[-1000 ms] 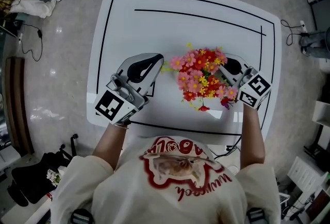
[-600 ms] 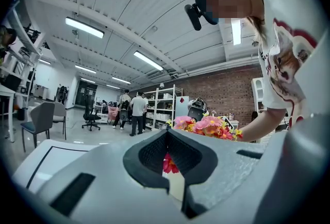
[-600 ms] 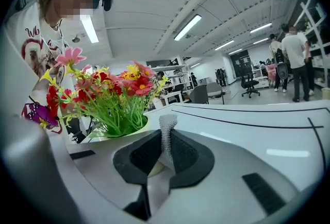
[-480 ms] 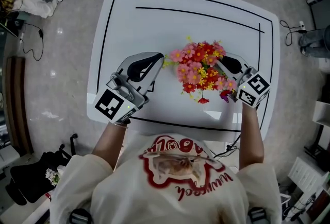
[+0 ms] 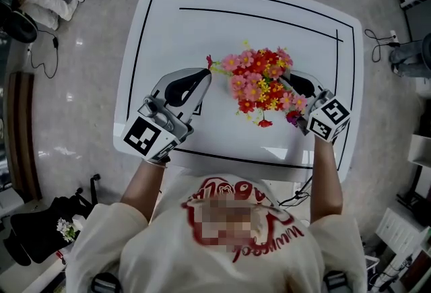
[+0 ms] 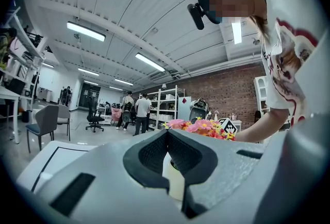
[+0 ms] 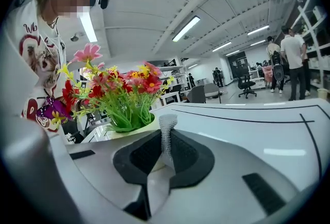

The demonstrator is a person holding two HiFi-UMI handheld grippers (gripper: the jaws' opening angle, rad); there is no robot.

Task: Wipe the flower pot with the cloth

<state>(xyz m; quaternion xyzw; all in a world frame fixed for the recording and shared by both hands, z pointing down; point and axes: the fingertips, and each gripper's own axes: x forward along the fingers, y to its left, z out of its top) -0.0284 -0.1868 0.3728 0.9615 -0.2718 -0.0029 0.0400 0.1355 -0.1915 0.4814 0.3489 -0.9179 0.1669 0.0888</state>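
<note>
A bunch of red, pink and yellow flowers (image 5: 259,79) stands right of centre on the white table (image 5: 168,15) and hides its pot from above. The cream flower pot (image 7: 136,129) shows just beyond my right gripper (image 7: 166,138), which is shut on a white mesh cloth (image 7: 167,125); from above, that gripper (image 5: 291,81) reaches under the blooms from the right. My left gripper (image 5: 206,75) points at the bunch from the left, tips together, a strip of table between them and the blooms. The pot (image 6: 172,179) shows through the hollow between its pads, flowers (image 6: 201,126) above.
Black lines frame the tabletop. The table's near edge (image 5: 236,174) lies against the person's body. On the floor lie a black bag (image 5: 40,231) at lower left, cables (image 5: 44,59) at left and furniture legs along the right side.
The flower bunch has shifted a little toward the far side and my left gripper; a red bloom now sticks out near that gripper's tips. Both grippers have hardly moved.
</note>
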